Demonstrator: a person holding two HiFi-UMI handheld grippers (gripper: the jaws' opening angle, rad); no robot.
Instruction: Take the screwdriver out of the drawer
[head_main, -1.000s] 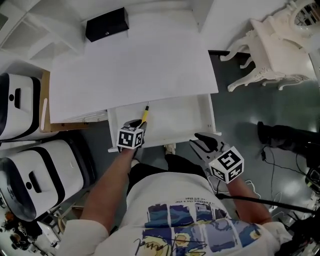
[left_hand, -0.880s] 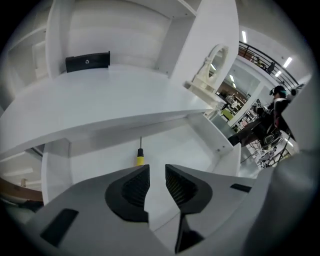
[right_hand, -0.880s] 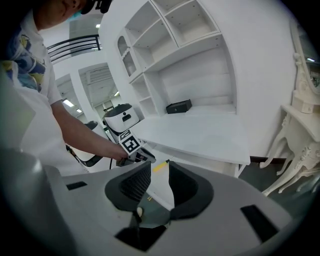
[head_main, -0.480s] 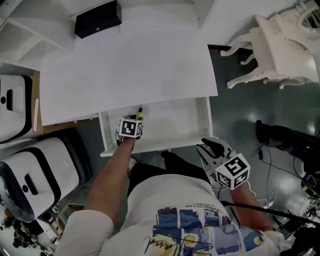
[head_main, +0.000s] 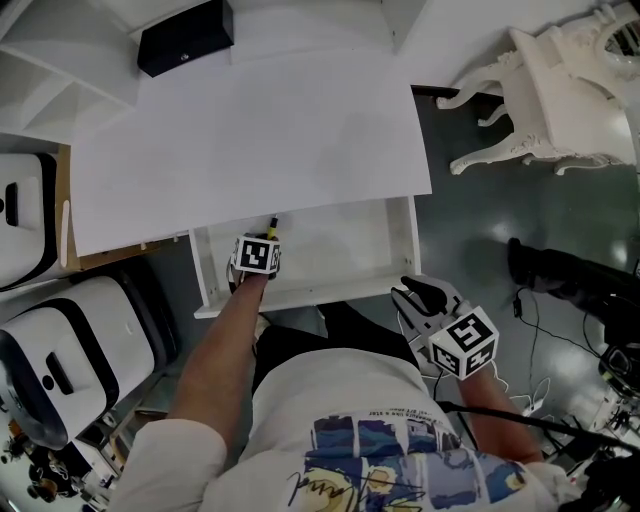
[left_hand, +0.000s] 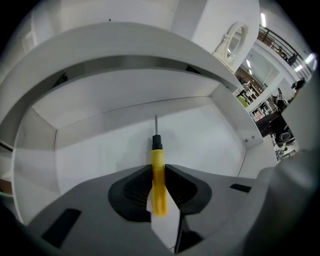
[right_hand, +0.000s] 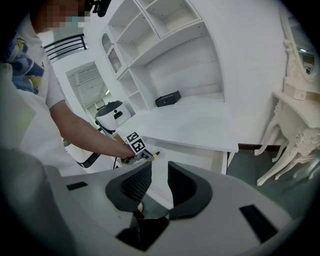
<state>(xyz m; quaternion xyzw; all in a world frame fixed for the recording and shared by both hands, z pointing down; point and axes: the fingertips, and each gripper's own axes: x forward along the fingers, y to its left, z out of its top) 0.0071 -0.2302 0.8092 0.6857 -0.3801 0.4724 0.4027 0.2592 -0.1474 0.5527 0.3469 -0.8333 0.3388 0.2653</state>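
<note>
The yellow-handled screwdriver (left_hand: 158, 175) lies in the open white drawer (head_main: 345, 250) with its shaft pointing at the drawer's back wall. My left gripper (left_hand: 158, 171) reaches steeply down into the drawer's left part. Its jaws have just been closing, and both pads now lie against the handle. In the head view only the screwdriver's yellow end (head_main: 272, 224) shows past the left gripper (head_main: 265, 238). My right gripper (head_main: 415, 292) hangs off the drawer's front right corner. Its jaws have just closed a little but stand open with nothing between them (right_hand: 159, 172).
The white desk top (head_main: 250, 140) overhangs the drawer's back, with a black box (head_main: 180, 38) at its far edge. White machines (head_main: 60, 350) stand at the left. An ornate white chair (head_main: 560, 90) and cables (head_main: 545, 330) on the dark floor are at the right.
The left gripper has sunk from above the drawer's front edge down into the drawer with the screwdriver. The right gripper has shifted slightly beside the drawer's front right corner.
</note>
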